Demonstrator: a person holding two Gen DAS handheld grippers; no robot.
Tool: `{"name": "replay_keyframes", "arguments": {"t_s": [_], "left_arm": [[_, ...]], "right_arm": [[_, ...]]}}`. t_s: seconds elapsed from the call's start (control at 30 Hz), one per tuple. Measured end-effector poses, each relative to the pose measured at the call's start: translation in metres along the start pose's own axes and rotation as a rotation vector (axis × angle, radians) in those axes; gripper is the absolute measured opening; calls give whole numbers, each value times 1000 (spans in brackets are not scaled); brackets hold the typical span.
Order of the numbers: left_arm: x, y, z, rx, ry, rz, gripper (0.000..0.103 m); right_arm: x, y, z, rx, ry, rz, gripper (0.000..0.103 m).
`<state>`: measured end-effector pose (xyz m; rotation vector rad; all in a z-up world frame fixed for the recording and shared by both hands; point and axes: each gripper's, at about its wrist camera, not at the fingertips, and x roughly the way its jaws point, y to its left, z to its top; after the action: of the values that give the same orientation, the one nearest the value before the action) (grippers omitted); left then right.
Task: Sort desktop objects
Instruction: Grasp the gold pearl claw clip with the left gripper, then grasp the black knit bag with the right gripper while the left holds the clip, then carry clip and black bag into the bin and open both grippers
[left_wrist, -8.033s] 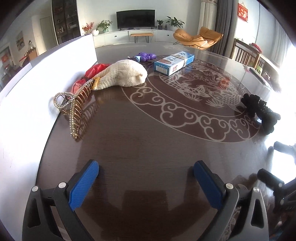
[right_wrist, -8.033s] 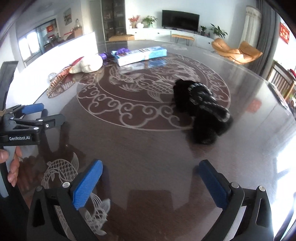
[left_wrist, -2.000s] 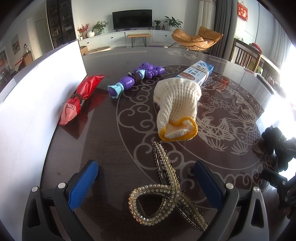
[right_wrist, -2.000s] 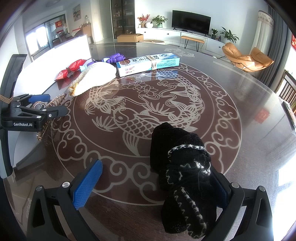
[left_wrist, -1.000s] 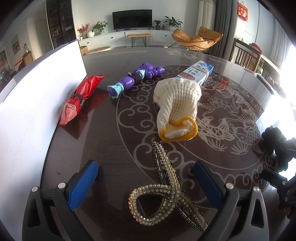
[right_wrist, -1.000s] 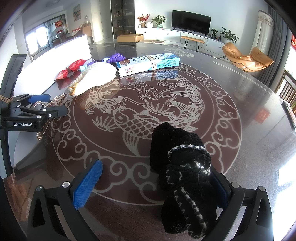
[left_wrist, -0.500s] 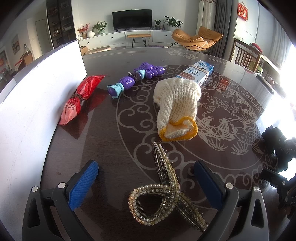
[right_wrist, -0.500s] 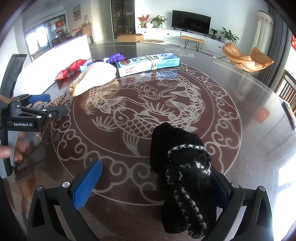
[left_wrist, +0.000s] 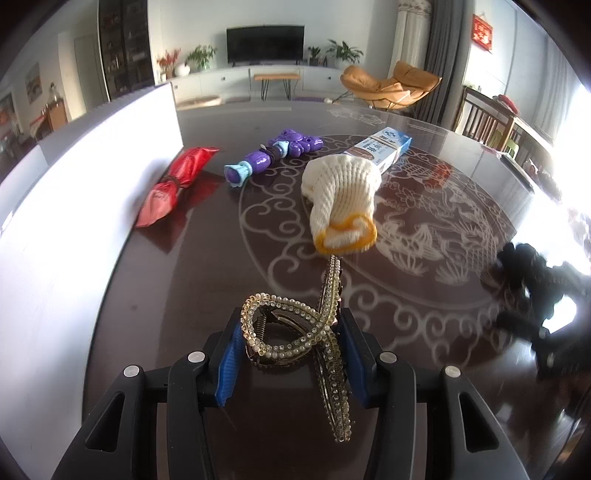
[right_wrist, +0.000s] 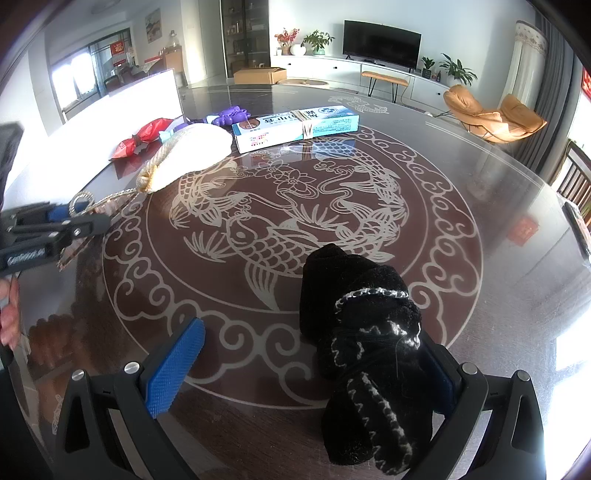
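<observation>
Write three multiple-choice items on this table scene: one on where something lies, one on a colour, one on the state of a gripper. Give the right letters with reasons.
1. Where does the toothpaste box lie relative to the cream glove?
A. Beyond it, farther from the camera
B. Under it
C. Inside the red bag

2. What colour edges the cuff of the cream glove?
A. Green
B. Yellow
C. Black

3. What state is the left gripper in?
A. Open, nothing between its jaws
B. Shut on the hair clip
C. Shut on the black glove

Answers: 1 A, the right wrist view shows the box behind the glove. 2 B, the left wrist view shows a yellow rim on the cuff. 3 B, the blue pads press both sides of the clip.
</observation>
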<state>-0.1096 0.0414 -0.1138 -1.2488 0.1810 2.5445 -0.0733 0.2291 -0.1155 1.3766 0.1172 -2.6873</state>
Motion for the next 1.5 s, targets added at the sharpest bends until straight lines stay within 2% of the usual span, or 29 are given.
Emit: {"name": "replay_keyframes", "arguments": {"t_s": [0.07,0.27,0.33,0.37,0.4,0.43,0.47,0.5,0.6,0.73,0.83,0.93,1.0,1.1,1.17,1.27,1.37,1.43,1.47,1.5], "left_arm": [[-9,2,-13,12,-24,24,47],[-31,16,-36,-45,-47,16,45],[-30,14,-38,-45,-55,23,45],[-29,11,-38,-33,-54,26,44],[-29,7,-39,-19,-54,24,44],[-30,4,-39,-3,-53,24,44],[-30,1,-39,10,-53,22,44],[-32,-1,-40,9,-55,12,44],[-40,4,-42,-45,-61,-46,44],[-70,12,-44,-131,-101,-112,44],[-111,28,-42,-198,-151,-163,44],[-156,55,-30,-237,-234,-166,44],[-185,84,-20,-260,-281,-136,44],[-208,138,-9,-294,-296,-35,44],[-210,178,-6,-323,-263,43,44],[-198,228,-10,-377,-180,119,44],[-179,262,-18,-419,-93,160,44],[-162,275,-25,-442,-10,191,45],[-152,279,-29,-450,40,244,45],[-147,281,-33,-453,62,278,47]], "right_arm": [[0,-2,0,7,-4,10,103],[-6,-19,-3,97,-36,91,103],[-5,-18,-1,76,2,101,103],[-4,-17,1,64,22,97,97],[-7,-17,2,54,36,89,79],[-10,-16,3,40,43,72,66],[-11,-16,4,28,56,36,32],[-13,-19,5,33,84,1,33],[-28,-27,4,109,97,17,33],[-46,-16,0,110,116,66,33],[-61,11,16,48,95,97,33],[-77,53,51,-13,29,163,33],[-85,87,79,-62,-17,219,33],[-93,162,120,-152,-76,326,33],[-93,204,136,-195,-91,389,34],[-88,276,149,-267,-92,496,34],[-75,341,148,-338,-71,576,36],[-56,378,142,-371,-23,600,44],[-44,395,139,-385,15,586,61],[-35,405,136,-392,38,563,74]]}}
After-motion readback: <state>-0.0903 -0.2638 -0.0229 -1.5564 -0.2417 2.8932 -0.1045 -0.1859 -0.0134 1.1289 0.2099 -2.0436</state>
